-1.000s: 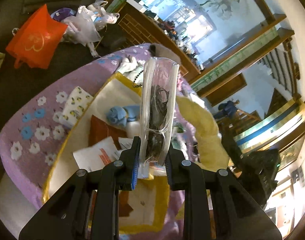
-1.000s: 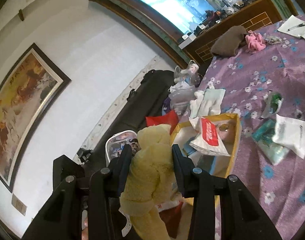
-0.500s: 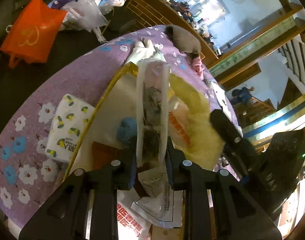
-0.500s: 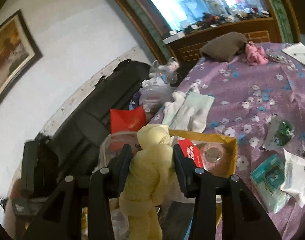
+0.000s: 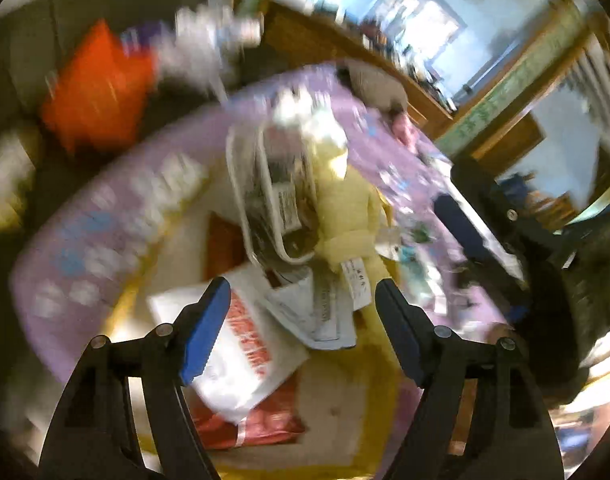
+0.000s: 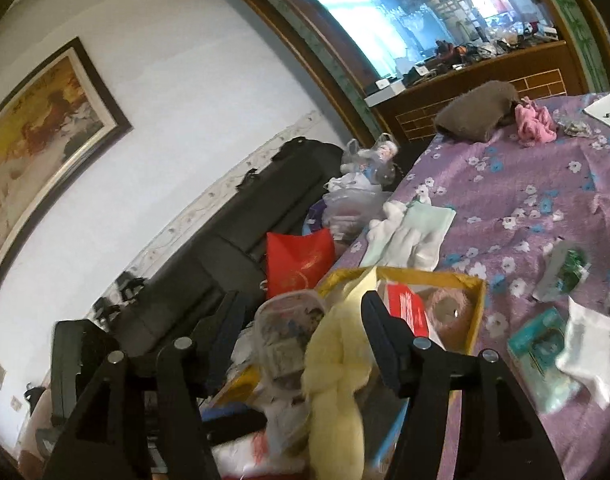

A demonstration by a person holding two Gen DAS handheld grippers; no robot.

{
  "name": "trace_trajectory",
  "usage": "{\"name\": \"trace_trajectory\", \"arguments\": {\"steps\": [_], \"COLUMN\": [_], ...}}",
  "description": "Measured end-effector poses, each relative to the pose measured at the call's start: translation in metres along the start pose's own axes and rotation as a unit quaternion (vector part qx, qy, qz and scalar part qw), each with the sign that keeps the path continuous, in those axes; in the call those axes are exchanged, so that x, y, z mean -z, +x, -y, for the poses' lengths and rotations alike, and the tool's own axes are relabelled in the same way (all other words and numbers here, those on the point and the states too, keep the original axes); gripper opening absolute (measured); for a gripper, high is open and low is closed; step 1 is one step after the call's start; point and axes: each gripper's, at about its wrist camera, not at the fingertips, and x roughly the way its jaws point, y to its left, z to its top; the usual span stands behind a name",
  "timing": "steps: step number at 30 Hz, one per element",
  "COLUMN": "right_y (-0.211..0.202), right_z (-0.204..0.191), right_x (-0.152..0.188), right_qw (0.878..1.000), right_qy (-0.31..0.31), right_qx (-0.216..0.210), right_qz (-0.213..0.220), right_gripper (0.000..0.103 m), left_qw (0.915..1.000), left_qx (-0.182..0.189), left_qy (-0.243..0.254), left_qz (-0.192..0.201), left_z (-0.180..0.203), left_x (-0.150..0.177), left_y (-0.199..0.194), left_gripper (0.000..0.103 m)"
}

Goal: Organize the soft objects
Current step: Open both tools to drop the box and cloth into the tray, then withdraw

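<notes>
Evidently both grippers were letting go over the yellow-rimmed box (image 6: 475, 300), the landmark for all places below. The left gripper (image 5: 301, 330) had just been opening and stood at its widest, nothing between the blue pads (image 5: 205, 328); the clear zip pouch (image 5: 271, 204) lay beyond the fingertips, over the box, free of them. The right gripper (image 6: 301, 344) had also just been opening, to a middling gap, and the yellow plush (image 6: 337, 392) hung between the jaws; I could not tell whether a pad touched it. The left view was badly smeared. To do the release well, my judgement: draw each gripper straight back along its own line, so no pad snags pouch or plush and drags it over the rim. Inside the box: a white packet with red print (image 5: 241, 360), a red packet (image 5: 261, 424) beneath it, a grey-white printed packet (image 5: 317, 312) and a pinkish round thing (image 6: 445, 312) at the far corner. Outside it, on the purple flowered cloth (image 6: 525, 184): white socks (image 6: 405, 236) just beyond the box, a teal packet (image 6: 541, 344) and a white pouch (image 6: 589, 348) to its right.
</notes>
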Motion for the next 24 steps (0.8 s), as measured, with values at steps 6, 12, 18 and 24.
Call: {"name": "trace_trajectory", "arguments": {"steps": [6, 12, 18, 24], "right_y": [-0.061, -0.129, -0.153, -0.16], "right_z": [0.028, 0.072, 0.11, 0.123], "right_x": [0.029, 0.055, 0.068, 0.073], "right_qw": [0.999, 0.991, 0.982, 0.98], "right_qy": [0.046, 0.13, 0.185, 0.165], "right_qx": [0.019, 0.027, 0.025, 0.114], "right_qz": [-0.015, 0.004, -0.015, -0.004], "right_gripper": [0.061, 0.061, 0.061, 0.061], "left_qw": [0.9966, 0.995, 0.9899, 0.9872], "left_qx": [0.011, 0.075, 0.087, 0.093], "left_qy": [0.076, 0.06, 0.106, 0.128], "left_qz": [0.029, -0.025, -0.036, -0.023], "left_z": [0.054, 0.094, 0.141, 0.159], "left_x": [0.032, 0.056, 0.086, 0.096], "left_y": [-0.016, -0.001, -0.007, -0.029], "left_gripper": [0.076, 0.076, 0.076, 0.076]}}
